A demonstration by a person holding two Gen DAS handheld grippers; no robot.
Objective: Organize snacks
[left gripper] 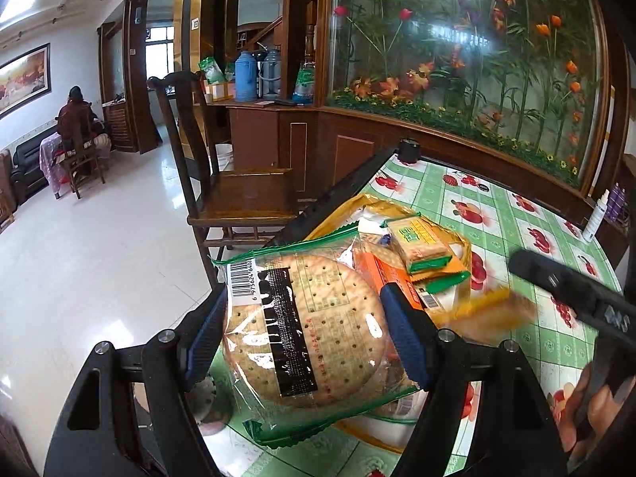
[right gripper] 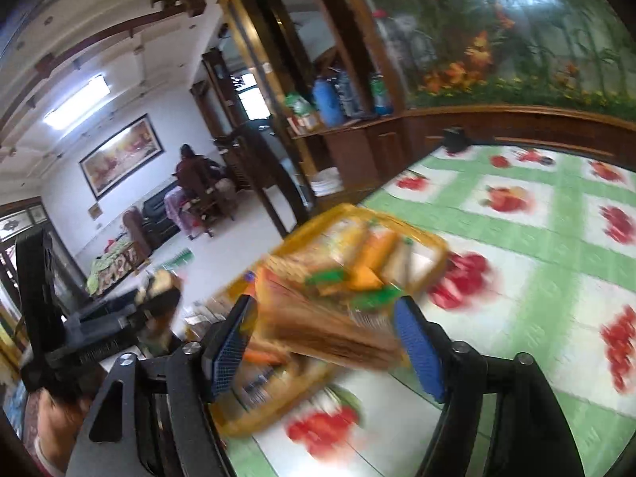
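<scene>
My left gripper (left gripper: 306,338) is shut on a clear, green-edged packet of large round crackers (left gripper: 318,318), held flat between the blue pads above the table's near corner. Just beyond it sits a yellow basket (left gripper: 467,254) with an orange box (left gripper: 389,274) and green-and-yellow biscuit packs (left gripper: 421,244) inside. In the blurred right wrist view, my right gripper (right gripper: 324,342) is shut on a brown-orange snack packet (right gripper: 330,326), held above the same yellow basket (right gripper: 437,246). That packet shows as a yellow-brown smear (left gripper: 493,310) to the right of the basket in the left wrist view.
The table wears a green checked cloth with fruit prints (left gripper: 516,214). A wooden chair (left gripper: 246,194) stands by its left edge. A white bottle (left gripper: 596,218) stands at the right, a small black object (left gripper: 409,149) at the far corner. A person (left gripper: 75,119) sits far off.
</scene>
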